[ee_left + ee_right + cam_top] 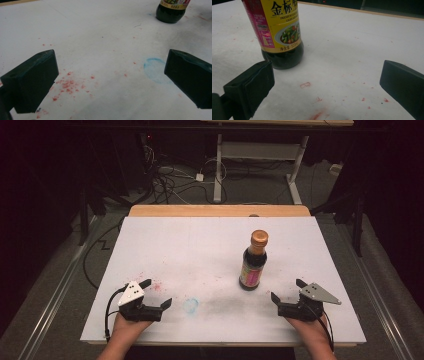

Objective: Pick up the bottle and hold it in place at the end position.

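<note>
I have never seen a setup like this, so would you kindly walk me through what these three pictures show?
A person sits at a white table and holds a hand-operated gripper in each hand. The high view looks down from above: the left gripper and right gripper rest near the table's front edge. The other two pictures come from cameras riding on each gripper, looking along its two black fingers. Both grippers are open and hold nothing. A dark sauce bottle with a golden cap stands upright, closest to the right gripper. The surface carries red specks and a faint blue ring.

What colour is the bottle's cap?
Copper-orange, on the bottle; its cap shows best in the high view.
</note>
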Demonstrator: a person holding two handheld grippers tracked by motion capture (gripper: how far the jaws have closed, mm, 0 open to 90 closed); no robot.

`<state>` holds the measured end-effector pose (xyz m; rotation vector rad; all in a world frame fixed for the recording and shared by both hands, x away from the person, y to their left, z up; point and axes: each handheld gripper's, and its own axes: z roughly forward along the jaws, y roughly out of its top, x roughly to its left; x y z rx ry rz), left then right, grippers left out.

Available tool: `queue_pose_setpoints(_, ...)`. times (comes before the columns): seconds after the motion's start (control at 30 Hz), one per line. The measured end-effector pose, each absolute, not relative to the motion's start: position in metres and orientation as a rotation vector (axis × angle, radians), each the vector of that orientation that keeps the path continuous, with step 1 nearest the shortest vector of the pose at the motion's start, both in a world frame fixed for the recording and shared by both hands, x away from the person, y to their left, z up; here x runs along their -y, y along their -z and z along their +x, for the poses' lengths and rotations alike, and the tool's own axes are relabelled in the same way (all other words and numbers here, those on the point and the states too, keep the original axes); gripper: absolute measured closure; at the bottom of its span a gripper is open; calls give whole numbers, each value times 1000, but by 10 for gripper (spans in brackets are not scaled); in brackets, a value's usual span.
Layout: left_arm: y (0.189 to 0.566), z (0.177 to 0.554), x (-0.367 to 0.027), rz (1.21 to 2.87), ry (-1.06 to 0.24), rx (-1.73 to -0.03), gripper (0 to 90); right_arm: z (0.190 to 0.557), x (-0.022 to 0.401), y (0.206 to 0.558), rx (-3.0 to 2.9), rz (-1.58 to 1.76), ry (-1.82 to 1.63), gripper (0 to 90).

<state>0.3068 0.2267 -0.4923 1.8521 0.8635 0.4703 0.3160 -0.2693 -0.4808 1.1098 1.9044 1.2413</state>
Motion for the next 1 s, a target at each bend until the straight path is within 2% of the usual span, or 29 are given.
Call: queue_pose_setpoints(1.0, 492, 307, -226, 1861, -462, -860, 0, 316, 269, 481, -1904, 1109, -1243, 3)
